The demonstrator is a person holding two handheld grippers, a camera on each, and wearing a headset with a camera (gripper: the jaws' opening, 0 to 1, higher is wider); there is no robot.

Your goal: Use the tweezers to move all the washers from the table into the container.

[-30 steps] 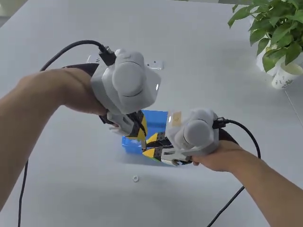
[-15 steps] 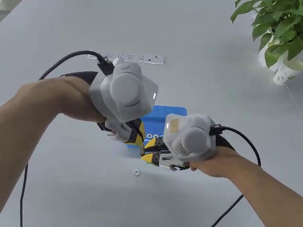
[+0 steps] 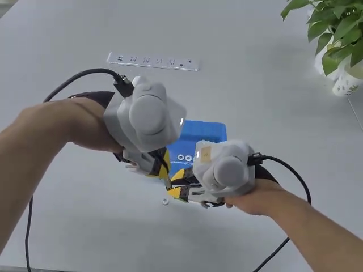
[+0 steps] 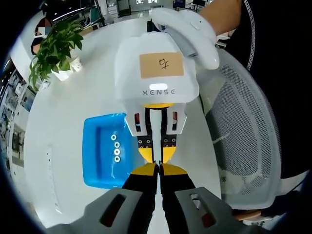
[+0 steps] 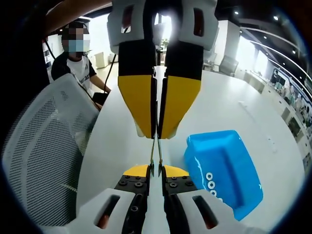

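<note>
Both grippers are nose to nose low over the table, right at the near edge of the blue container. The left gripper has its jaws pressed together, and the right gripper is pinched tight as well. Between them runs the thin metal sliver of the tweezers, clamped by one gripper at each end, as far as the right gripper view shows. Inside the container three washers sit in a short row on its floor. One more washer lies loose on the table, just on the near side of the meeting jaws, outside the container and touching nothing. At the far side of the table lies a white power strip, and a potted plant stands at the far right. In the left gripper view a white mesh chair stands behind the right gripper
</note>
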